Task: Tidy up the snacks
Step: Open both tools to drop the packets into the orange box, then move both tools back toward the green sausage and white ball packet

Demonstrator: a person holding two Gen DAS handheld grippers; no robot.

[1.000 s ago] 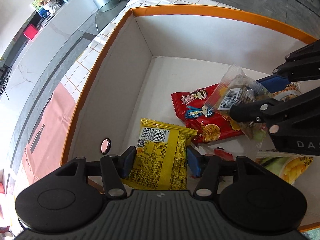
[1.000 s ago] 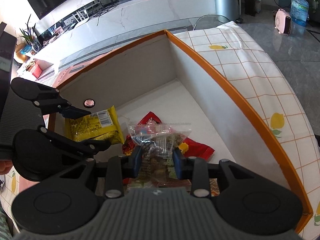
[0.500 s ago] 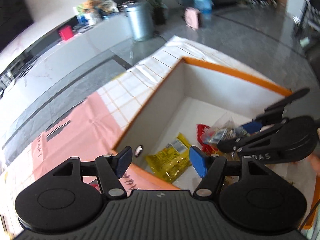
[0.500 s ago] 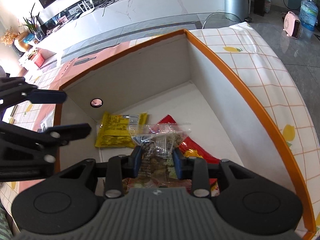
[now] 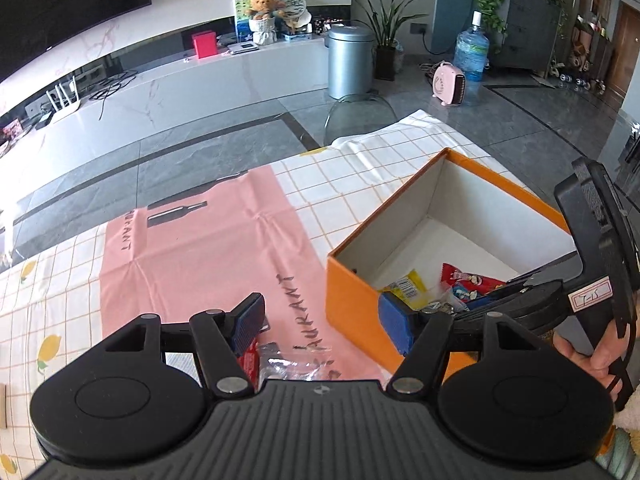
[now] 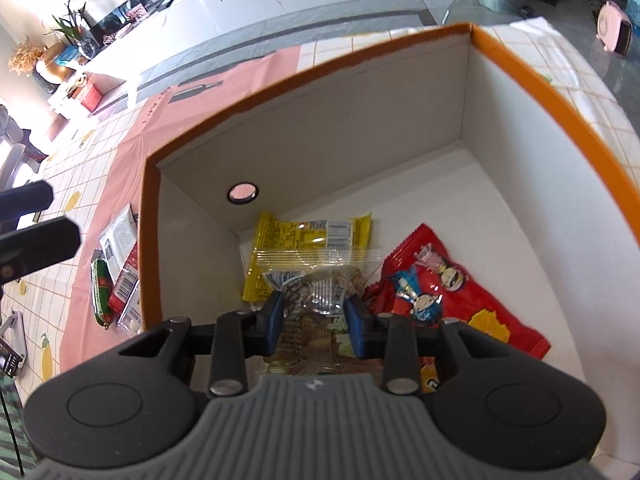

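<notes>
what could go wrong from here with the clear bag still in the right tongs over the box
1. The right tongs pinch only the middle of the clear zip bag; its loose top may flop or snag as it is let go.
2. Dropped here, it would likely cover the yellow packet and overlap the red packet in the orange box, leaving a pile.

Home living room — television (image 5: 60,4), houseplant (image 5: 384,24).

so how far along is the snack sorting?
Done: yellow packet and red packet lie in the orange box. In hand: right gripper holds a clear bag over the box. Left: packets on the pink cloth; left gripper is open, empty.
</notes>
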